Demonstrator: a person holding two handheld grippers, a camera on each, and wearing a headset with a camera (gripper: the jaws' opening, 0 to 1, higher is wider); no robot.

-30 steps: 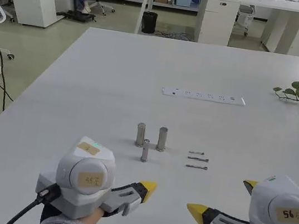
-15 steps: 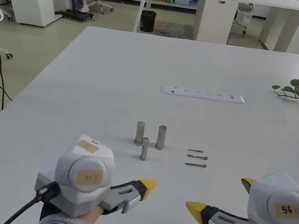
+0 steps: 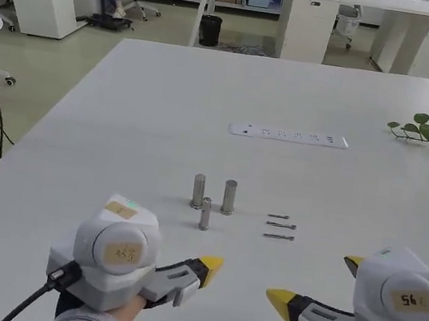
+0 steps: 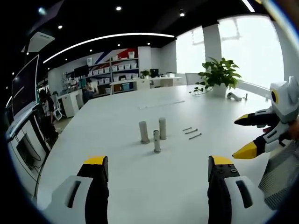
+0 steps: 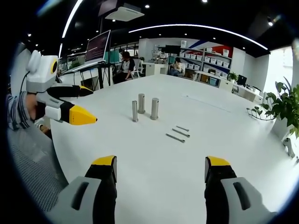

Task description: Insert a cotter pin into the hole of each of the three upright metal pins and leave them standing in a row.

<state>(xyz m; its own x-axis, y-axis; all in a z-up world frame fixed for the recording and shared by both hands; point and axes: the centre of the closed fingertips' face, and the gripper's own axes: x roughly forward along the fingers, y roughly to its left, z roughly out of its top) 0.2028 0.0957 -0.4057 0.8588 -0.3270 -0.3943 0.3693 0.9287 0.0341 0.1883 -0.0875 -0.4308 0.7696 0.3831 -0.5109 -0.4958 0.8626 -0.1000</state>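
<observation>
No cotter pin is inserted yet. The three metal pins stand clustered on the counter, not in a row, and the cotter pins lie just right of them. The left gripper and the right gripper, both spread and empty, hover near the metal pins.

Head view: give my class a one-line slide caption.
Left gripper and right gripper, both open, hover before three upright metal pins and three loose cotter pins.
</observation>
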